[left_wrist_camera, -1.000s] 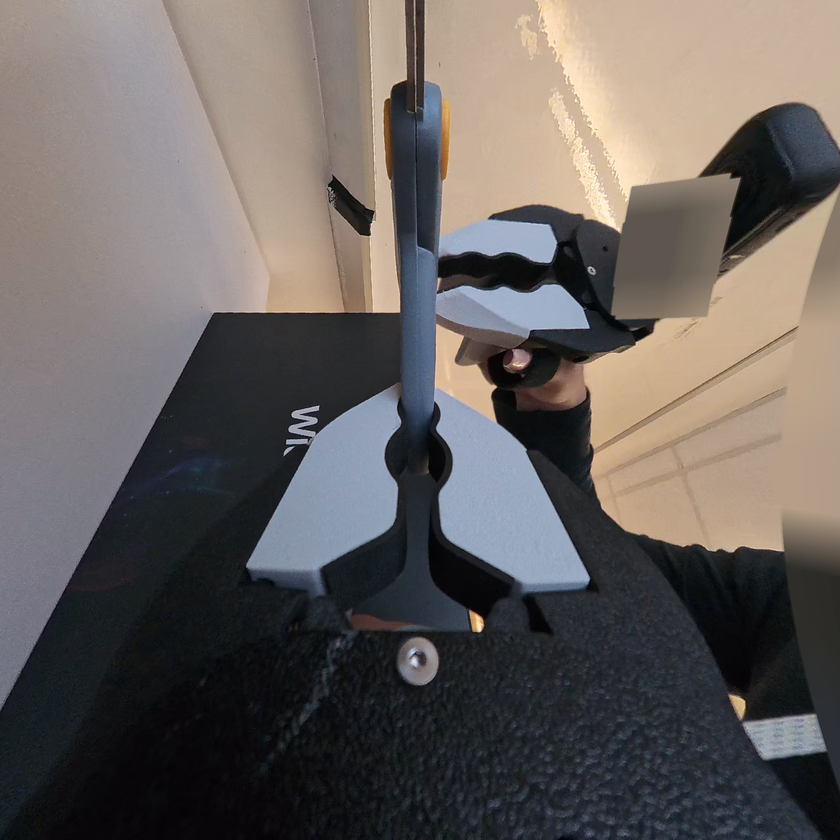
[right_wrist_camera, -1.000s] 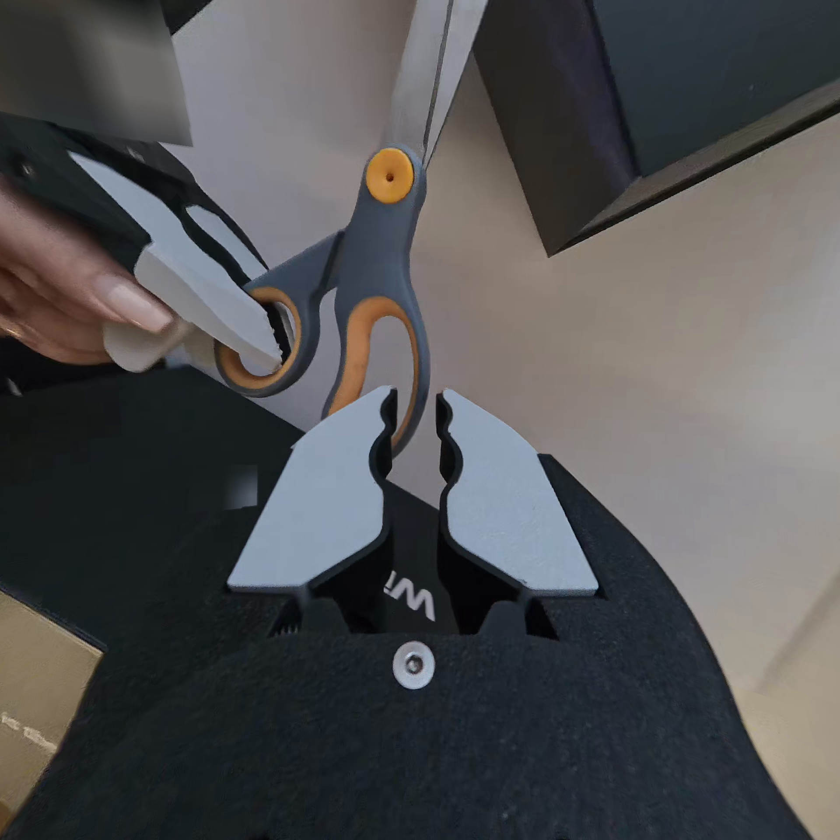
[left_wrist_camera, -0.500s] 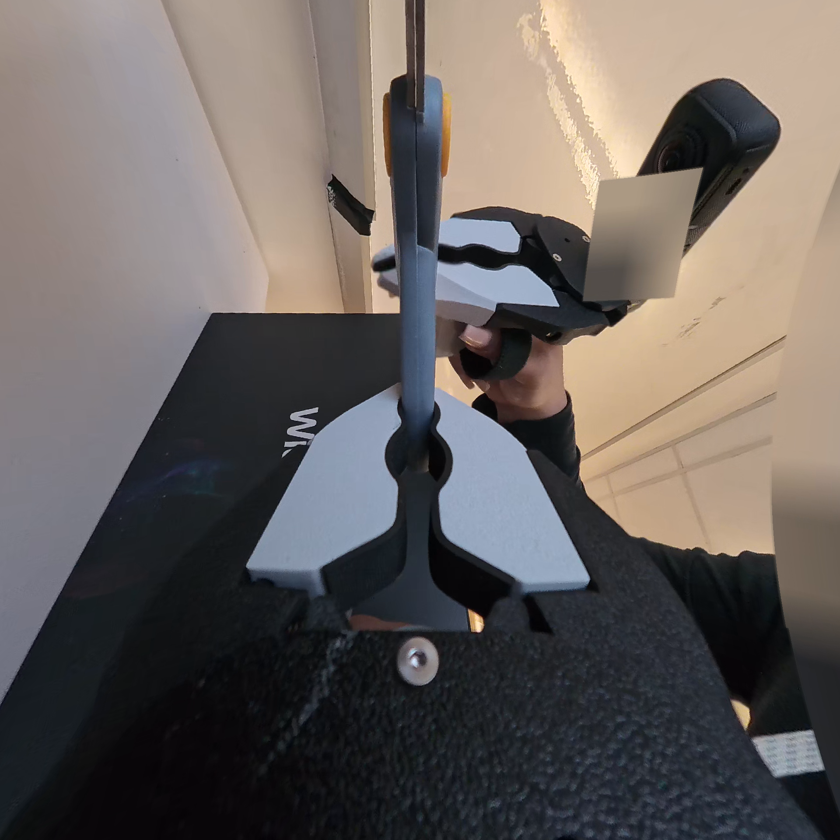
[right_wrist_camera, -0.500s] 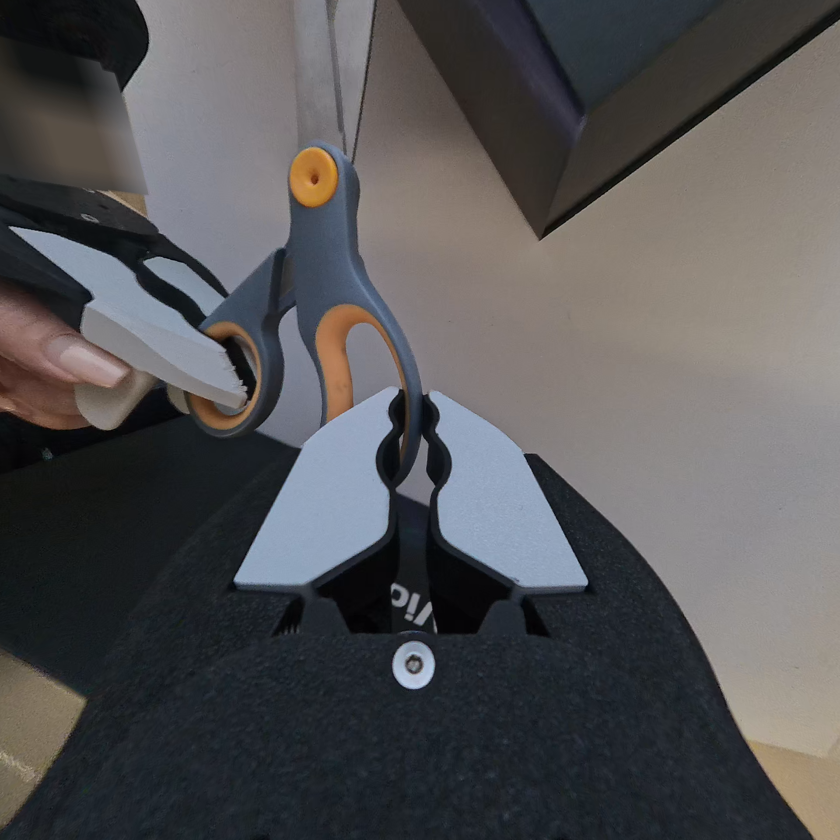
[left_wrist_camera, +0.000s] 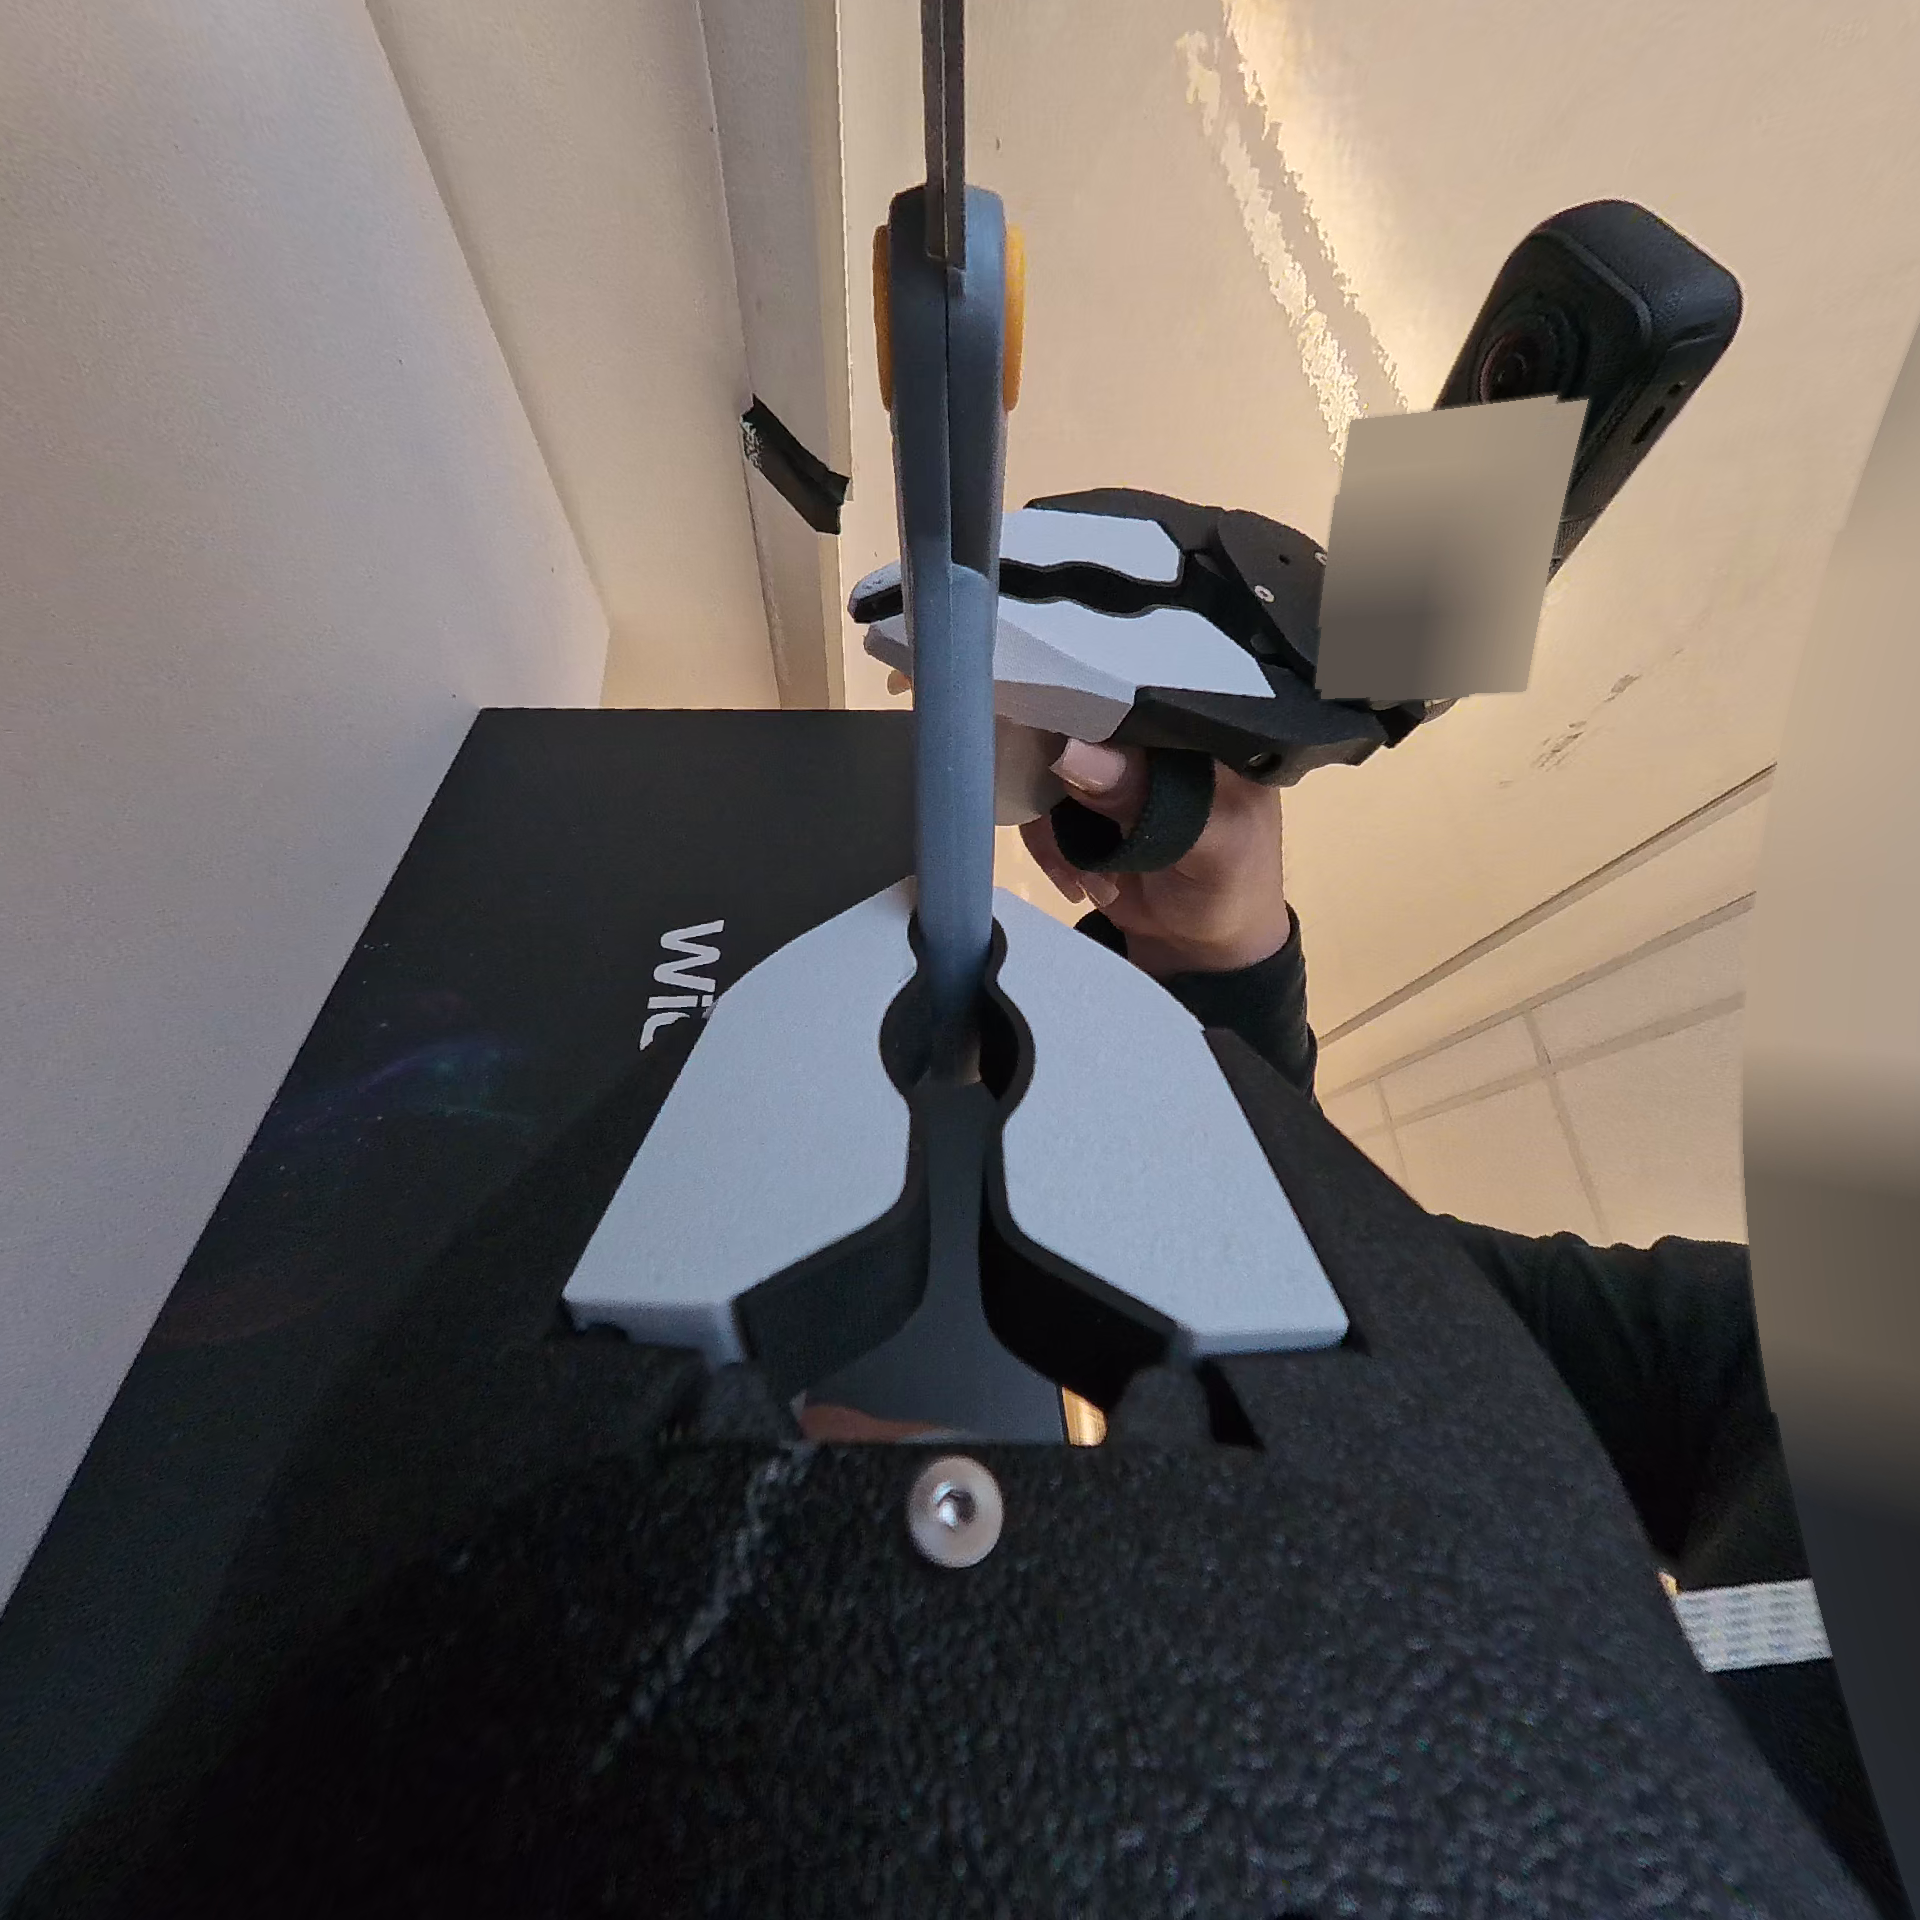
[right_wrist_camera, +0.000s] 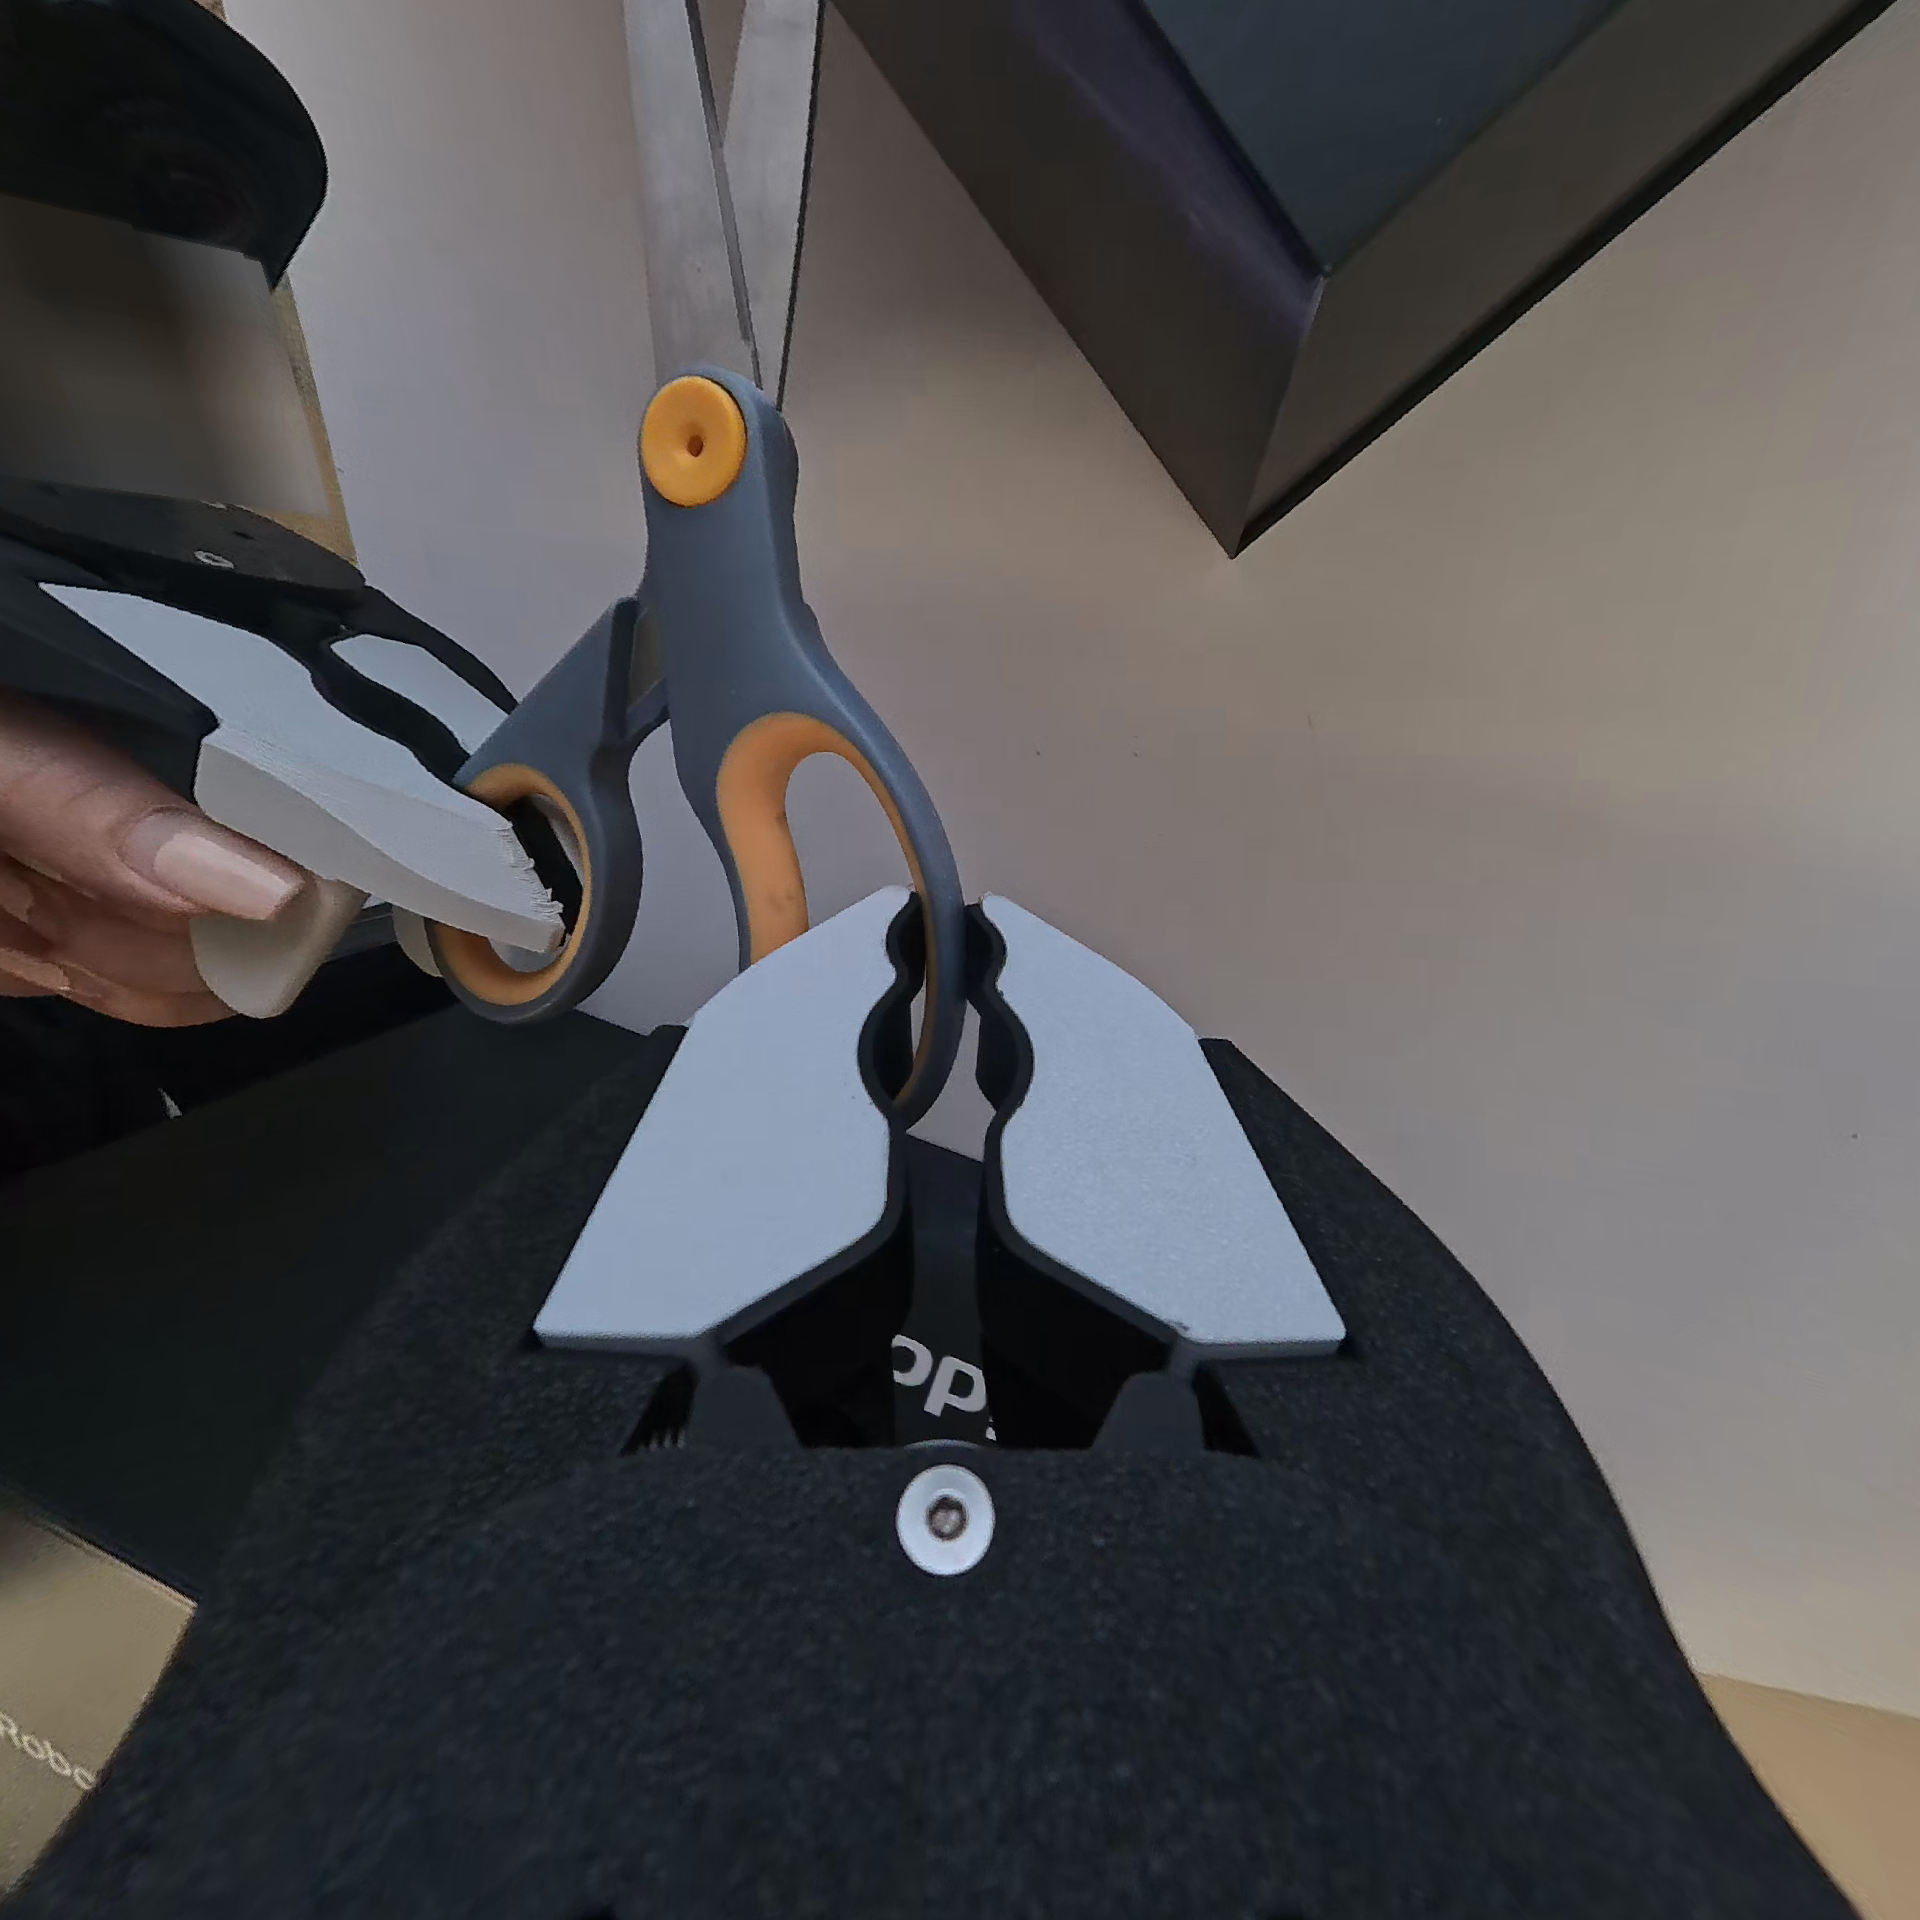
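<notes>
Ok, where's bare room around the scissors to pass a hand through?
Bare: the pale surface right of the scissors, below the black box corner. Crowded: left of the scissors, where the left tongs, held by a hand, clamp the small loop; the right tongs grip the big loop.

A plain indoor room, possibly an office or a small lab, though little is showing to settle which. Cream walls [left_wrist_camera: 260, 520] are meeting in a corner directly behind a black box [left_wrist_camera: 499, 935] with white lettering, and a strip of black tape [left_wrist_camera: 795, 468] is clinging to the corner trim just above that box. To the right of the box, pale panelled surfaces [left_wrist_camera: 1558, 1091] with thin seams are catching warm light. A tan cardboard carton [right_wrist_camera: 62, 1704] is showing at the lower left edge of the right wrist view.
</notes>
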`<move>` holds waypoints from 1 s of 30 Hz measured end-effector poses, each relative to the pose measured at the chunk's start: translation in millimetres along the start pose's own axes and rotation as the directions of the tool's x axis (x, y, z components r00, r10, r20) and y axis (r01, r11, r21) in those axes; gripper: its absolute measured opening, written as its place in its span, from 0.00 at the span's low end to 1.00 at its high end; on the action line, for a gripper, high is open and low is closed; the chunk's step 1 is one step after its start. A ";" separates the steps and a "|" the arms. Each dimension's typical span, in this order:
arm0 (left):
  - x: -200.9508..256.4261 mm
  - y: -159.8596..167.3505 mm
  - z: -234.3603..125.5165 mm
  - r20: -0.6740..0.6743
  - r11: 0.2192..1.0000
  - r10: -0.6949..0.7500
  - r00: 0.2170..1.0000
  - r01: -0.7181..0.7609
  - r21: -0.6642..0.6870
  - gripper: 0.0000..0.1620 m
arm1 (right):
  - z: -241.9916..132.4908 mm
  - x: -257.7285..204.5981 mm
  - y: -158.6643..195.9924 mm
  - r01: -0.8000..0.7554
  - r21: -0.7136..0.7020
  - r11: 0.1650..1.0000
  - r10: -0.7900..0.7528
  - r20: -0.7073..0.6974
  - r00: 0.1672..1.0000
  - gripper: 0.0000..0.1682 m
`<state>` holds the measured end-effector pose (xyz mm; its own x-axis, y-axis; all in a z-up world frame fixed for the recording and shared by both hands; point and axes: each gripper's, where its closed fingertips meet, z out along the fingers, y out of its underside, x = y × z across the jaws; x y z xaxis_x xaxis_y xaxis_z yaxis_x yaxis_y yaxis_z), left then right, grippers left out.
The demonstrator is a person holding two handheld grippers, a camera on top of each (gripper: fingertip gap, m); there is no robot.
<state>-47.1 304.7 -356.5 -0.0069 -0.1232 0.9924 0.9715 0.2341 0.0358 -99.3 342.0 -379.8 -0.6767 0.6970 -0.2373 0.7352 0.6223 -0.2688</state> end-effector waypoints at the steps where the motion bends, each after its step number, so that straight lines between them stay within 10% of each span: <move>1: 0.8 -0.7 -1.5 0.001 1.000 0.000 1.000 0.000 0.000 0.02 | 0.1 0.3 -0.3 -0.005 0.003 1.000 0.005 0.000 1.000 0.04; 30: 2.4 -2.3 -15.7 0.013 1.000 0.012 1.000 -0.012 -0.010 0.02 | 5.7 -21.3 5.9 -0.084 0.026 0.996 0.083 0.019 0.996 0.03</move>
<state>-45.6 288.7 -356.0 0.0015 -0.1082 0.9941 0.9739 0.2256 0.0231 -80.9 328.8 -381.6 -0.6139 0.7393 -0.2769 0.7880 0.5524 -0.2720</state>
